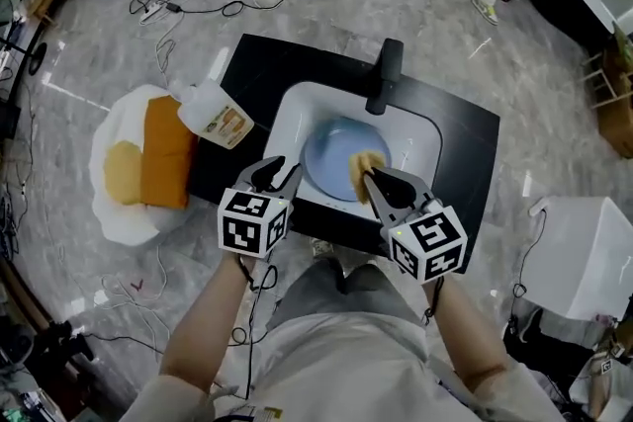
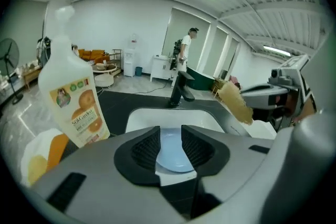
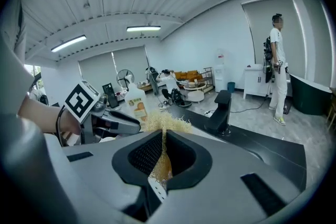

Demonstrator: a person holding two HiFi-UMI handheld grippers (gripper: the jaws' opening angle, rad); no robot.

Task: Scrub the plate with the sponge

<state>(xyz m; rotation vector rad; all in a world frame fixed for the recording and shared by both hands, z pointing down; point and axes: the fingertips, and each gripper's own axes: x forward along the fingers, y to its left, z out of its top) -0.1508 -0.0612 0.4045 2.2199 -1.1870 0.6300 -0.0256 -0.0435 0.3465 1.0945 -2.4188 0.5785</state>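
Two grippers: at the sink's (image 1: pixel 287 114) near edge
Left gripper (image 1: pixel 278 171): jaws apart, empty; should pin the blue plate (image 1: pixel 326 153) by its rim
Right gripper (image 1: pixel 374 181): jaws clamped on sponge (image 3: pixel 163 124); press flat, rub circles

plate (image 1: pixel 328 153): pale blue and plain, as I saw it.
sponge (image 1: pixel 359 168): straw yellow.
sink (image 1: pixel 287 124): white.
desk (image 1: pixel 252 74): black.
faucet (image 1: pixel 386 74): black.
bottle (image 1: pixel 213 114): white; I made out an orange-printed label.
left gripper (image 1: pixel 281 170): grey, with black ribbed fingers (image 2: pixel 147 148); its cube (image 1: pixel 254 222) bore black-and-white squares.
floor (image 1: pixel 445 25): grey, marble-veined.
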